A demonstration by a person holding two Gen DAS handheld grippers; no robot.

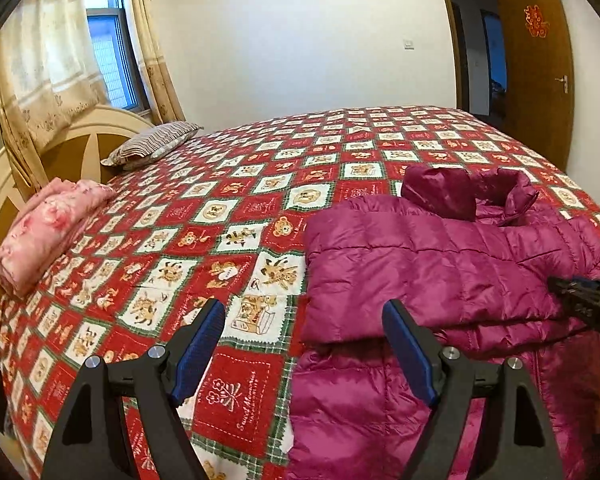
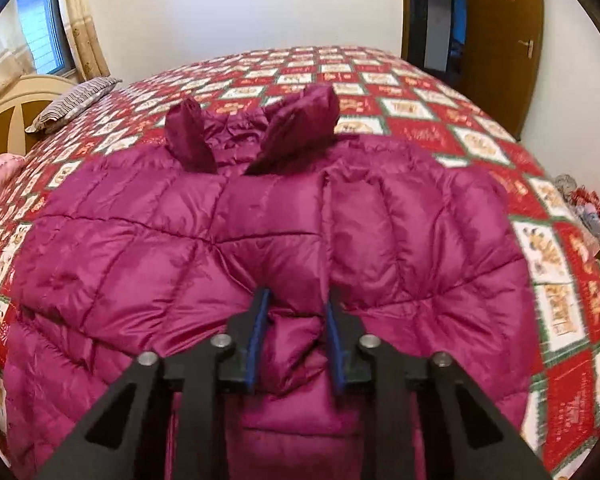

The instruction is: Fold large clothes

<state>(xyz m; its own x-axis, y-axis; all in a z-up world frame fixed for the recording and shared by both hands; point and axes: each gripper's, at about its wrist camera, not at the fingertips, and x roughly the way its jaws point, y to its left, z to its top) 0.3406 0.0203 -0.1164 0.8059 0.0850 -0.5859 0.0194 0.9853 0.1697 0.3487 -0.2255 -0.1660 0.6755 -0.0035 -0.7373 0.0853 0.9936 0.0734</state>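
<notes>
A magenta quilted puffer jacket (image 1: 440,272) lies on the bed with its collar at the far end and a sleeve folded across its body. It fills the right wrist view (image 2: 180,240). My left gripper (image 1: 304,312) is open and empty above the jacket's left edge, where it meets the bedspread. My right gripper (image 2: 296,304) is shut on a bunched fold of the jacket, at its near middle. The right gripper's black tip also shows in the left wrist view (image 1: 588,304), at the right edge.
The bed has a red patchwork bedspread (image 1: 236,208). A folded pink blanket (image 1: 48,232) and a striped pillow (image 1: 152,144) lie by the headboard at the left. An open wooden door (image 1: 536,64) stands at the far right. More fabric lies at the bed's right edge (image 2: 588,208).
</notes>
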